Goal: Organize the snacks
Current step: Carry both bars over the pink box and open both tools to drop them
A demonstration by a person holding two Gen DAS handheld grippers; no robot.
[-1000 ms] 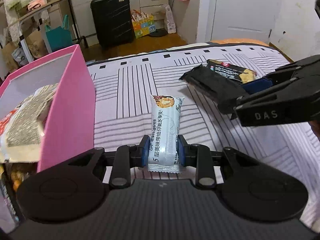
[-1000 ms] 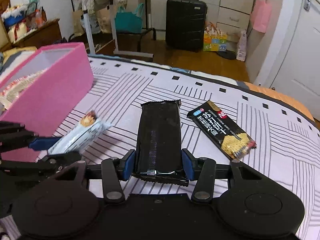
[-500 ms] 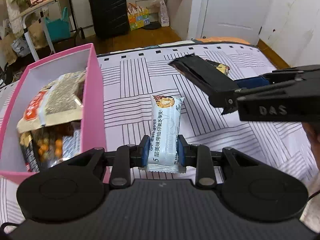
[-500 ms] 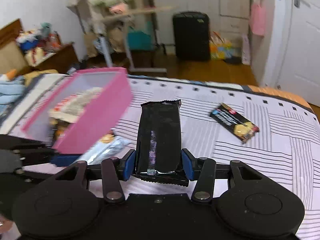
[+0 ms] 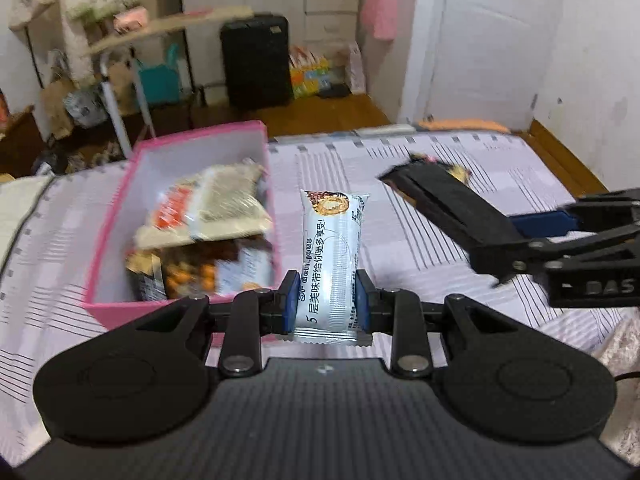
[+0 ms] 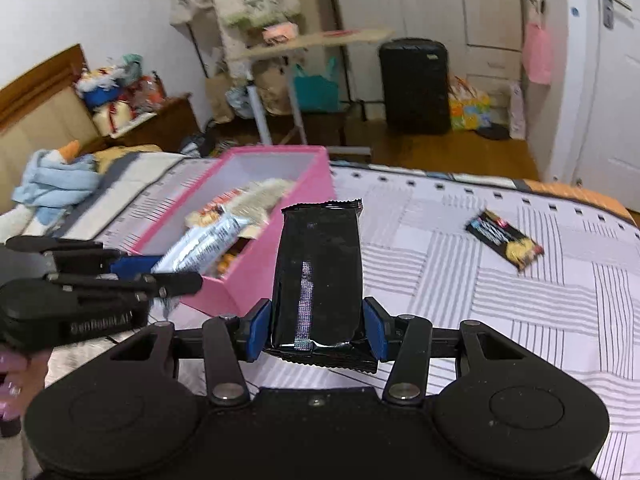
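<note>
My left gripper is shut on a white snack bar and holds it in the air near the right wall of the pink box; it also shows in the right wrist view over the box's near end. My right gripper is shut on a black snack packet, held up to the right of the pink box. It also shows in the left wrist view. The box holds several snack packs. A black and yellow snack packet lies on the bed.
The bed has a striped sheet. A blue cloth lies at the left by the headboard. On the floor beyond stand a black suitcase, a folding table and a white door.
Both grippers have risen and moved left toward the pink box, each still holding its snack. The box's inside now shows more fully.
</note>
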